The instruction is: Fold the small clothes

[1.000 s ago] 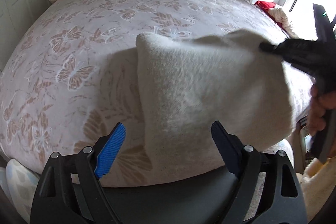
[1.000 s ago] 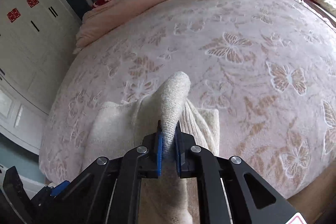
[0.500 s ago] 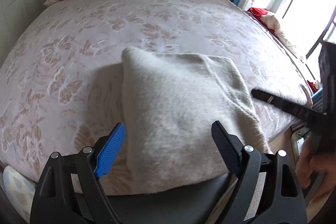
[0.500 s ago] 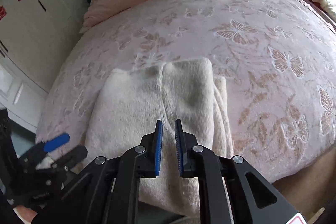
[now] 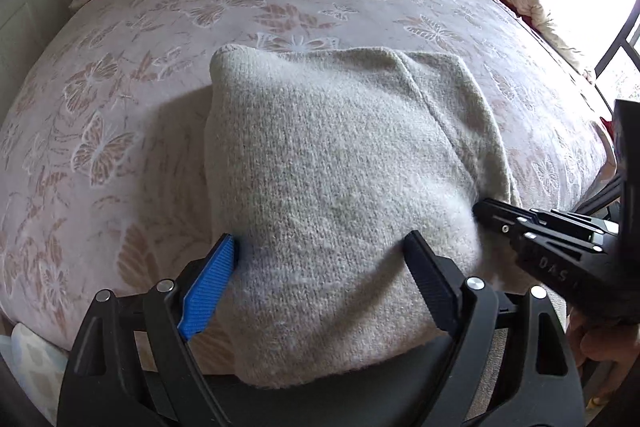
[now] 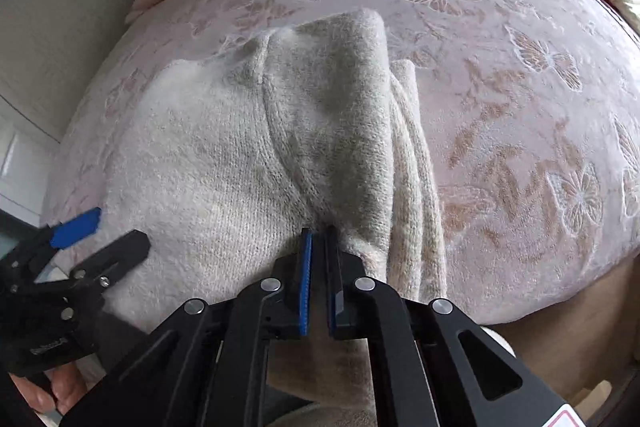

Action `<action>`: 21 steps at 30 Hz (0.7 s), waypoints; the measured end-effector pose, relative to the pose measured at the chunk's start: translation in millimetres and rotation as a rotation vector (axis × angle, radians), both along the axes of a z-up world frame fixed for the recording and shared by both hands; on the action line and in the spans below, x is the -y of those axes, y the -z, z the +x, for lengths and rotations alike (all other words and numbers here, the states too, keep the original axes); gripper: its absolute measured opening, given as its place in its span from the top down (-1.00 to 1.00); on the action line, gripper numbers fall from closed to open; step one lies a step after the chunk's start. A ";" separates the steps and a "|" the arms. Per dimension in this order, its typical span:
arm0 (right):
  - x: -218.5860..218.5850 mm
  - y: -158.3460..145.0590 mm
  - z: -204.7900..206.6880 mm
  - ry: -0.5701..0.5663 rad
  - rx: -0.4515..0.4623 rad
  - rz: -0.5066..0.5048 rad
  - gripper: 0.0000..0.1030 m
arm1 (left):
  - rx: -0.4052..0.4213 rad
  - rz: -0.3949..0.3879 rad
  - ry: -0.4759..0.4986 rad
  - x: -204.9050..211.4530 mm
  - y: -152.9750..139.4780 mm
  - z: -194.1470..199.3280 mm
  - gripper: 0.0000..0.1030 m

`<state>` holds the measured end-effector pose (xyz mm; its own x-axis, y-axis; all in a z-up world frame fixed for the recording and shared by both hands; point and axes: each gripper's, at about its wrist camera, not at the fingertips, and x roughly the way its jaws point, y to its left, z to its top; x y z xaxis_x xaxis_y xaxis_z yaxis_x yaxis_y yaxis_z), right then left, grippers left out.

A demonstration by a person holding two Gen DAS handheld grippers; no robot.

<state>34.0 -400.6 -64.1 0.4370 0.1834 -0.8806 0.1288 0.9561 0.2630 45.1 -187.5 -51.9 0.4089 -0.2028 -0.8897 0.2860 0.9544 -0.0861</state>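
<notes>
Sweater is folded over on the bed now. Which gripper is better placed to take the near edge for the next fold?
Probably the left gripper: its jaws stand wide open astride the sweater near that edge. The right gripper is closing at the seam, nothing visibly between its pads, and must reopen first.

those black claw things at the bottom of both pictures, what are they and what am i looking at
Each is a hand-held gripper: a person carries one in each hand, with a camera looking along its two fingers. One picture is the left one's view, the other the right's. A folded cream knitted garment lies on a butterfly-patterned bedspread. The left hand-held gripper stands wide open over it, holding nothing. The right hand-held gripper is closing at the garment's near edge; I cannot tell whether it has caught any cloth.
</notes>
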 end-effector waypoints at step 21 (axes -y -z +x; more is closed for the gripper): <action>54.7 54.2 28.2 0.149 -0.041 0.291 -0.87 | -0.270 -0.348 -0.261 -65.2 62.5 58.0 -0.91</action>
<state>62.3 -455.3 -118.3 0.4431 0.3666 -0.8181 0.2783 0.8112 0.5143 103.2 -122.2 -114.4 0.2503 -0.4276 -0.8686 -0.0345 0.8927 -0.4494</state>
